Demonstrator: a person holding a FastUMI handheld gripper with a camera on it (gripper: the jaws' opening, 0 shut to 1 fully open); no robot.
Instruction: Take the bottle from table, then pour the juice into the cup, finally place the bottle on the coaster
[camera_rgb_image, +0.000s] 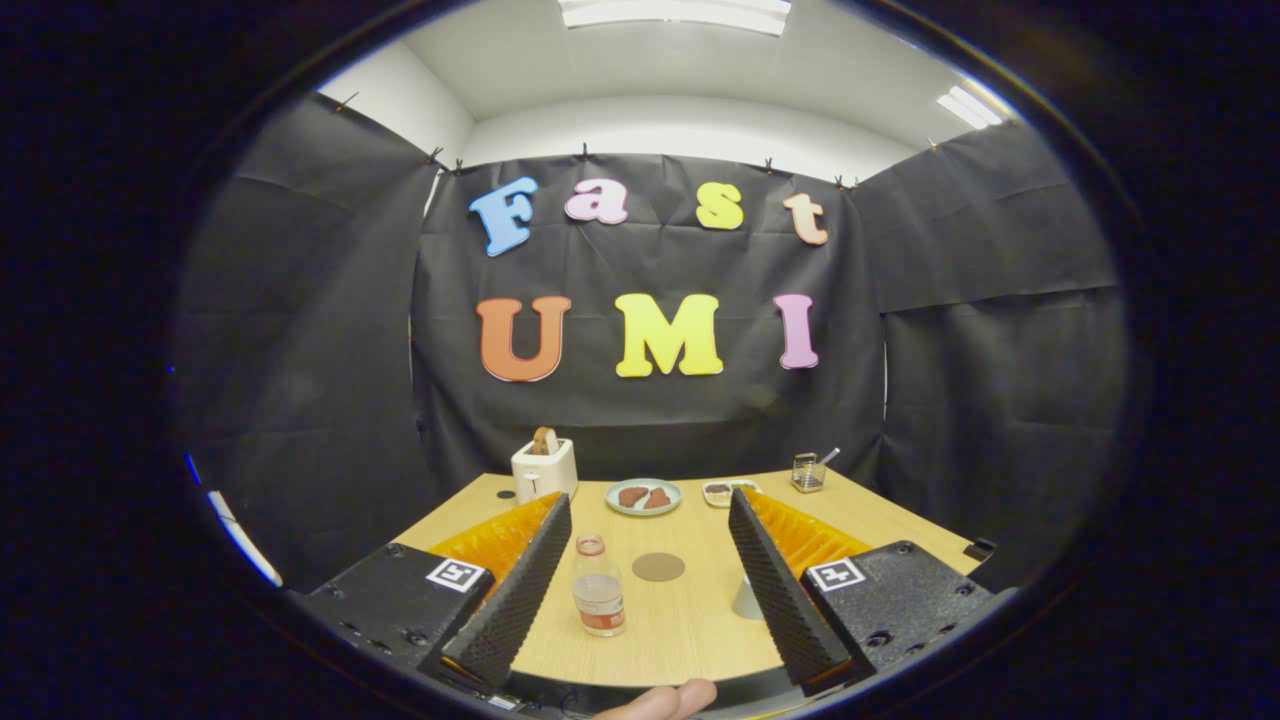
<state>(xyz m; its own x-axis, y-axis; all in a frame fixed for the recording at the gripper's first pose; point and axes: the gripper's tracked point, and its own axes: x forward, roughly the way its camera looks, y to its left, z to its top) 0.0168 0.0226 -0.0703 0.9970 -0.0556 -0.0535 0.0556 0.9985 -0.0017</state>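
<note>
A small clear bottle (598, 598) with a pale cap and a little red juice at its bottom stands upright on the wooden table (680, 630), between my fingers and closer to the left one. A round brown coaster (658, 567) lies flat just beyond the bottle, to its right. A pale cup (746, 598) stands beside the right finger, which hides part of it. My gripper (650, 525) is open, its fingers spread wide above the table and touching nothing.
At the back of the table stand a white toaster (544, 468) with a slice of bread in it, a plate (643, 496) with brown food, a small dish (728, 491) and a wire holder (808, 472). Black cloth walls close in the table. A fingertip (665, 700) shows below the gripper.
</note>
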